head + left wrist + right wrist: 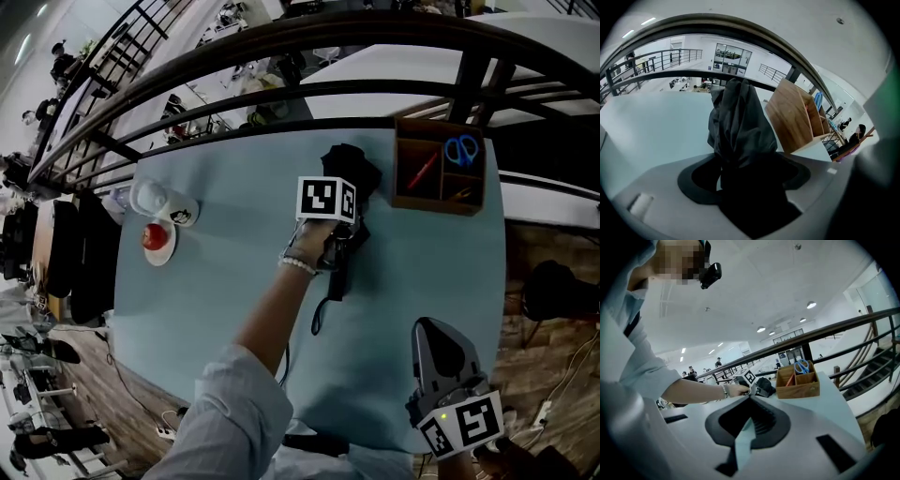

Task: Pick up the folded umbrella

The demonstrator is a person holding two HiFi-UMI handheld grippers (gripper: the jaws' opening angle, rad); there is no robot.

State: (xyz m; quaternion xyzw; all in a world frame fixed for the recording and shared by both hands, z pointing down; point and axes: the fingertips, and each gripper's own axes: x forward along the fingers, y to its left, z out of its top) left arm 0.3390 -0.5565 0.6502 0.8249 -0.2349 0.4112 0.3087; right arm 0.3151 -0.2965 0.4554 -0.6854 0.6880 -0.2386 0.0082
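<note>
L arm stretched fwd over surface (230, 192); L claw (348, 212) clenched on umbrella (354, 161) (black fabric). R claw (433, 337) low at near edge, seemingly slightly parted, empty.

- folded umbrella (349, 171): middle stretch is covered by the left gripper (339, 246) and the hand (307, 248) in the head view. in the left gripper view its near end melts into a dark blur where the jaws close on it.
- right gripper (431, 330): rear end and holding hand are cut off by the head view's bottom edge.
- wooden organiser (439, 195): contents of the lower right compartment are too small to tell.
- red round item (155, 236) on the saucer (161, 255): kind is not readable.
</note>
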